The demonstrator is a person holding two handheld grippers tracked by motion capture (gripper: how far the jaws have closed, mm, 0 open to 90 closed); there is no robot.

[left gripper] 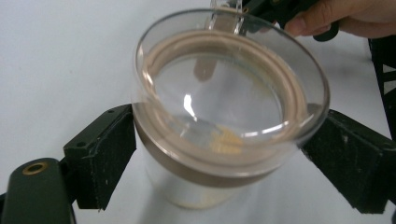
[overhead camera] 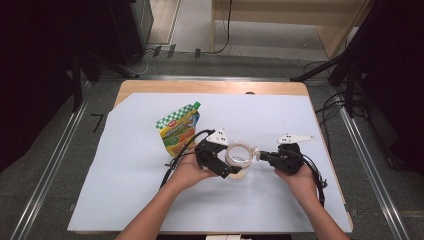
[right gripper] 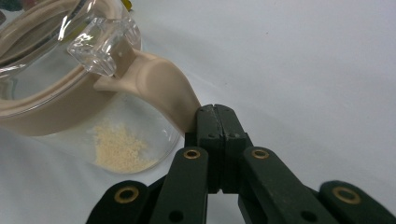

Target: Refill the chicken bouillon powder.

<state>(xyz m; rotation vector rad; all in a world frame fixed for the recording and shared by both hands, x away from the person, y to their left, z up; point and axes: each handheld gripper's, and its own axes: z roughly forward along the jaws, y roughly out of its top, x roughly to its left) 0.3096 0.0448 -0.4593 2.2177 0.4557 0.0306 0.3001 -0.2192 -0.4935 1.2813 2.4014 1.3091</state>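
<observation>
Going left to right in the high view, one green-and-yellow spout pouch (overhead camera: 179, 128) is lying flat on the white-covered worktop (overhead camera: 125, 200), just beyond the left claw (overhead camera: 226, 161), its cap pointing away from the person. One clear glass pitcher (overhead camera: 238, 157) is sitting between the two claws, standing upright with its long axis vertical and its mouth facing up. Its beige handle is pointing toward the right claw (overhead camera: 264, 156).

The left gripper view is showing what the high view is blurring: the left claw (left gripper: 233, 154) is standing spread, its two black pads flanking the pitcher (left gripper: 224, 116) at the beige collar. The left pad is sitting close against the glass, while the right one is lying just off the rim; whether either is pressing, I cannot tell. A few pale crumbs are lying on the bottom inside.

The right gripper view is giving the handle side: the right claw (right gripper: 215, 122) is pressed together, pinching the lower end of the beige handle (right gripper: 163, 88). A clear lid tab (right gripper: 99, 44) is sitting above the handle, and one small heap of pale granules (right gripper: 119, 148) is resting on the pitcher's floor, just left of that claw.
</observation>
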